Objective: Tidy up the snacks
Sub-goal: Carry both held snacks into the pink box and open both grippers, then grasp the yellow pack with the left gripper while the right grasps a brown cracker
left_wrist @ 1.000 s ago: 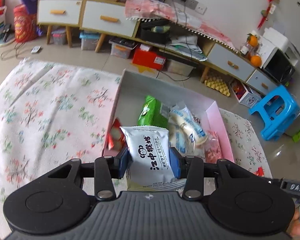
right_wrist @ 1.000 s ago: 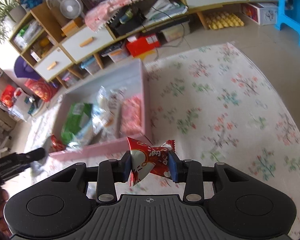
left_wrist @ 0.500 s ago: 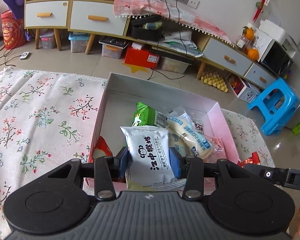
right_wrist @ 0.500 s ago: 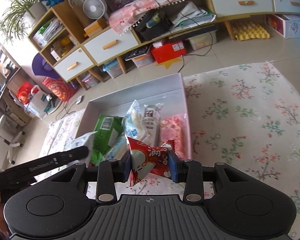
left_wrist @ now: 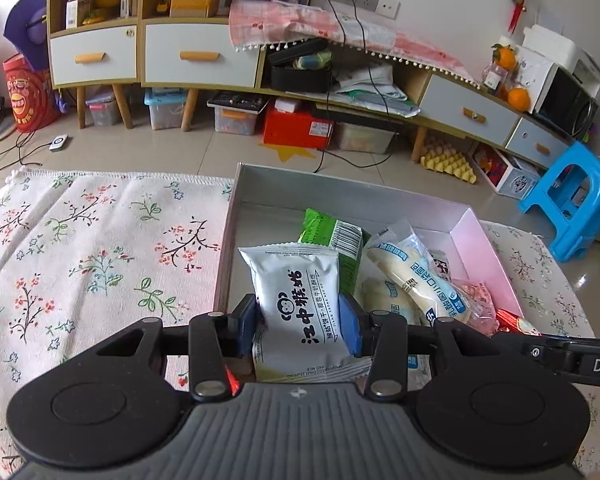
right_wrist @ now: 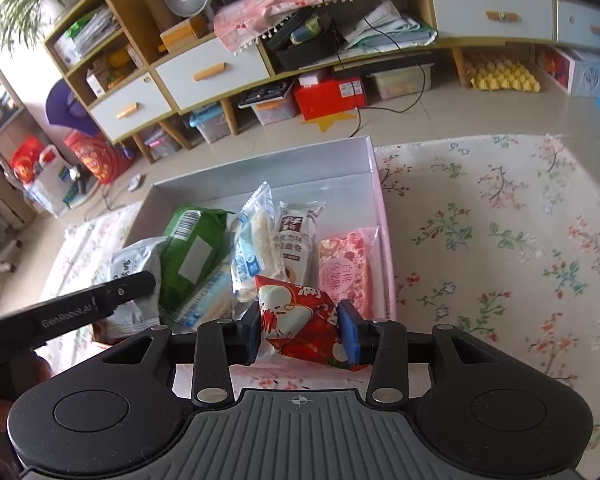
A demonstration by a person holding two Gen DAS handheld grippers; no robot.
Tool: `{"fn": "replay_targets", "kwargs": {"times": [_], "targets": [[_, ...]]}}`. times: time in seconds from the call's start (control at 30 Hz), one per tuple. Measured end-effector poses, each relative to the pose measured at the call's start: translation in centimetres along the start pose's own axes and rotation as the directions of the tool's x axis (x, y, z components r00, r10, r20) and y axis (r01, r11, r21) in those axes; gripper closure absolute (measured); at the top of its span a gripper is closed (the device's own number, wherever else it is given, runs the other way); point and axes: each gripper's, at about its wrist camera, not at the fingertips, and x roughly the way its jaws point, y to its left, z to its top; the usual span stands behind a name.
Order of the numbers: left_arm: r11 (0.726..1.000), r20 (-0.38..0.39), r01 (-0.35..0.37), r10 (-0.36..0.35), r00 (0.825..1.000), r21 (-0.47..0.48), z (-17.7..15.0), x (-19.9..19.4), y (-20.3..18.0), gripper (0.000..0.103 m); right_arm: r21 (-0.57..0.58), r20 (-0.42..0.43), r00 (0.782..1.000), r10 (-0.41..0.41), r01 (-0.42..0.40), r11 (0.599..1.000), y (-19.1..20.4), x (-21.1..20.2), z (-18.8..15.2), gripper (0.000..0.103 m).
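My left gripper (left_wrist: 298,326) is shut on a white biscuit packet (left_wrist: 300,304) with black Chinese print, held above the near left part of the pink box (left_wrist: 484,248). My right gripper (right_wrist: 298,330) is shut on a red candy packet (right_wrist: 296,320), held over the near edge of the same box (right_wrist: 382,208). In the box lie a green packet (right_wrist: 192,248), clear bread packets (right_wrist: 256,248), a white bar packet (right_wrist: 298,236) and a pink packet (right_wrist: 344,268). The white biscuit packet (right_wrist: 134,268) and left gripper finger show in the right wrist view.
The box sits on a floral cloth (left_wrist: 92,248) that also spreads to the right (right_wrist: 500,240). Beyond lie a tiled floor, a low cabinet with drawers (left_wrist: 196,56), storage bins, a red box (left_wrist: 298,130) and a blue stool (left_wrist: 576,196).
Both grippers have moved in over the box with their packets still held. The box now fills more of both views, and the two grippers have come closer together.
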Motion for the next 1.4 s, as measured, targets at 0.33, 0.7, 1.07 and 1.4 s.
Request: {"fn": "replay_targets", "kwargs": {"times": [0.33,0.7,1.07,1.4], "targets": [[1.0,-0.001,-0.009,0.009,1.0,0.021,0.4,-1.8,-0.7,0.03,0.065,0.011,0.999,0.037,-0.037,0.997,-1.1,-2.5,0.6,0.036],[0.992,-0.044,-0.112,0.115,0.992,0.061,-1.1,-4.8,-1.5,0.018,0.029,-0.076,0.997,-0.003,0.005,1.0,-1.0,-6.2,-1.1,0.034],[0.997,-0.098,-0.052,0.045,0.994,-0.065,-4.4,-9.8,-2.6,0.007,-0.073,-0.007,1.0,-0.002,0.002,0.997,-0.6,-13.7,-4.4,0.025],[0.995,-0.099,-0.086,0.081,0.992,-0.049,-6.5,-10.0,-3.5,0.003,-0.06,-0.007,0.998,-0.067,0.067,0.996,-3.1,-15.2,-6.8,0.015]]}}
